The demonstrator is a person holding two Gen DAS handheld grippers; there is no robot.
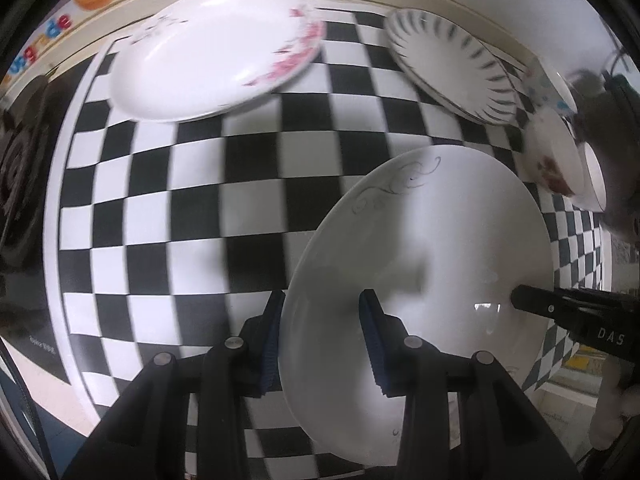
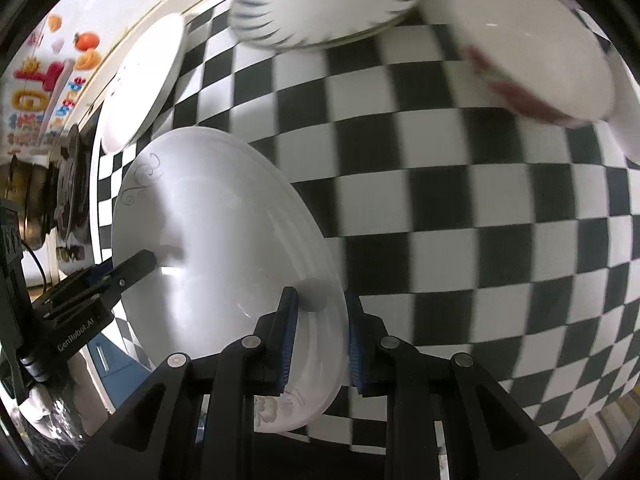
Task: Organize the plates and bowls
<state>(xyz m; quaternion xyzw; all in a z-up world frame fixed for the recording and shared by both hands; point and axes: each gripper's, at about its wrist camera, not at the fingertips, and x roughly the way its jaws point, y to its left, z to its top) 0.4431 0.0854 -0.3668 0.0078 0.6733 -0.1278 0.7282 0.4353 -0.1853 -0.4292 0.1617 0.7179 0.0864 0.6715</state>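
- A white plate with a grey swirl (image 1: 416, 264) is held off the checkered tablecloth (image 1: 200, 220), gripped at opposite rims by two hand-held tools; it sits tilted, its face turned toward both cameras.
- The left gripper (image 1: 324, 336) is clamped on the plate's near-left rim, one blue pad against the outer edge and one on the face.
- The right gripper (image 2: 320, 336) clasps the opposite rim the same way. In its view a second rim with a floral print seems to lie just under the plate, so it may be pinching two stacked plates (I cannot tell for sure).
- Main risk: glazed rims are slick and each pad covers little, so if the two hands drift apart or twist unevenly, one edge could slide free and the plate would swing down onto the table.
- If a second plate is in the grip, it could slip out unnoticed.
- Farther out rest a pink-flowered plate (image 1: 216, 52), a plate with dark radiating strokes (image 1: 452, 64) and a bowl with a red pattern (image 2: 528, 60); swinging the load low over these could chip a rim.
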